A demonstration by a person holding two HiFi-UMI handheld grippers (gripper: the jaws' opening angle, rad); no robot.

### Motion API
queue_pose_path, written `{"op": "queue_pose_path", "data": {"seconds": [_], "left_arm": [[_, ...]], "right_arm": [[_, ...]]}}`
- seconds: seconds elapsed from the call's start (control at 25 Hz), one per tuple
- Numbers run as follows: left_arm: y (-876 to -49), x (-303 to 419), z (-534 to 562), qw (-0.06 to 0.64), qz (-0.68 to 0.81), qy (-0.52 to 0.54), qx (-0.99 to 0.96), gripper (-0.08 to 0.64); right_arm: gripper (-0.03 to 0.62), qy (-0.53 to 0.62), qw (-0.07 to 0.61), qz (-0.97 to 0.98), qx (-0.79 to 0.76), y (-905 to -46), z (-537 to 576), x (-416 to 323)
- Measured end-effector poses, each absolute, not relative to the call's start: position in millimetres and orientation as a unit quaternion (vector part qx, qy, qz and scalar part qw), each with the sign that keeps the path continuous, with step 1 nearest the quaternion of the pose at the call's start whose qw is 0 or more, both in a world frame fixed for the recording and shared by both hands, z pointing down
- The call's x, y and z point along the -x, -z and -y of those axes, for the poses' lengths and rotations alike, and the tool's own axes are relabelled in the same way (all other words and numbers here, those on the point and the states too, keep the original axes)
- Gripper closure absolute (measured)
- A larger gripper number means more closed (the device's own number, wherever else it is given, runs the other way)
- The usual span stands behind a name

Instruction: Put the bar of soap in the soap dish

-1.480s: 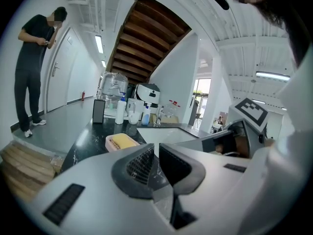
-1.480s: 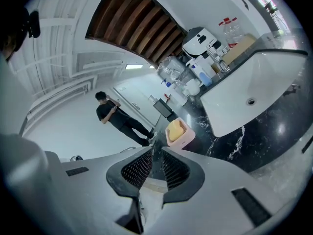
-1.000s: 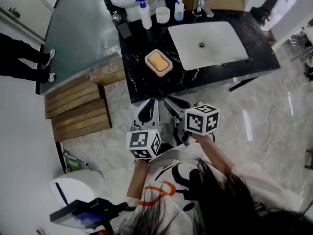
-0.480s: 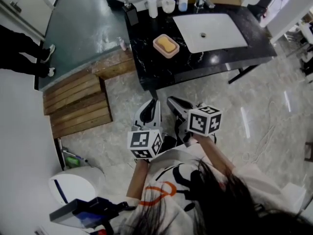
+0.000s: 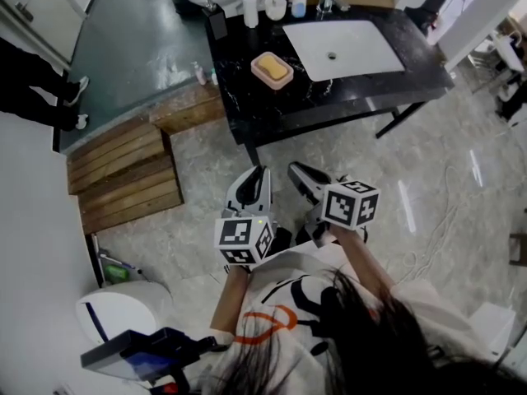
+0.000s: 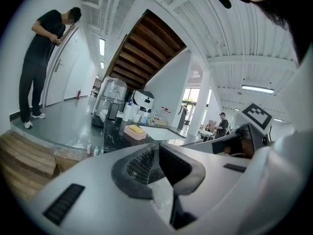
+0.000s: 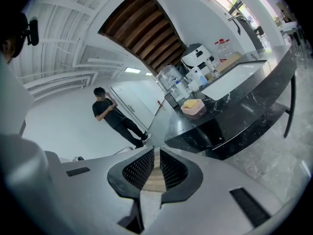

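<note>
Soap bar (image 5: 272,66) lay in its pink soap dish (image 5: 285,78) on the black tabletop (image 5: 247,109), presumably why both claws hung well back over the floor, empty: left claw (image 6: 156,150) together, right claw (image 7: 156,152) just closed to a narrow gap.

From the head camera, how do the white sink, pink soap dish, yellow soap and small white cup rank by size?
Largest to smallest:
1. sink, by far
2. soap dish
3. soap, lying in the dish
The cup looks about the size of the soap and stands farther back, so those two stay unranked.
</note>
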State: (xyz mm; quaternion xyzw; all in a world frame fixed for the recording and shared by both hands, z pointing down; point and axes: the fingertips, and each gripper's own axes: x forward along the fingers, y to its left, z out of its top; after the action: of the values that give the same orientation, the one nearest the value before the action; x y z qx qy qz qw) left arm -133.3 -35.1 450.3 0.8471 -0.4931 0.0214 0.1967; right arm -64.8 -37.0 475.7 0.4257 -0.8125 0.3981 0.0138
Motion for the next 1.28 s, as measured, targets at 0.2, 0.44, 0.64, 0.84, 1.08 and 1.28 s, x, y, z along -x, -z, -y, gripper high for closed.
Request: {"op": "queue_pose_path", "data": {"seconds": [0.2,0.44,0.64,0.84,1.08,1.28], "left_arm": [[-442,124,30,0.191,0.496,-0.02,-0.847,0.528],[-443,96,12,0.192,0.499,-0.027,-0.845,0.528],[-443,67,-10,0.198,0.505,-0.03,-0.84,0.528],[-446,44,-35,0.2,0.518,-0.034,-0.831,0.528],[-448,16,-61,0.204,0.525,-0.034,-0.826,0.528],[-453,-11,-82,0.205,0.522,-0.035,-0.827,0.528]], "right_arm": [[0.548,-0.396,0.005,0.809,-0.434,-470,32,46],[0.548,-0.402,0.006,0.812,-0.422,-471,15,24],[0.548,-0.407,0.013,0.818,-0.406,-470,-8,2],[0.548,-0.411,0.016,0.822,-0.394,-473,-29,-21],[0.548,-0.413,0.026,0.828,-0.379,-475,-57,-42],[0.56,-0.411,0.033,0.83,-0.376,-480,-77,-63]]}}
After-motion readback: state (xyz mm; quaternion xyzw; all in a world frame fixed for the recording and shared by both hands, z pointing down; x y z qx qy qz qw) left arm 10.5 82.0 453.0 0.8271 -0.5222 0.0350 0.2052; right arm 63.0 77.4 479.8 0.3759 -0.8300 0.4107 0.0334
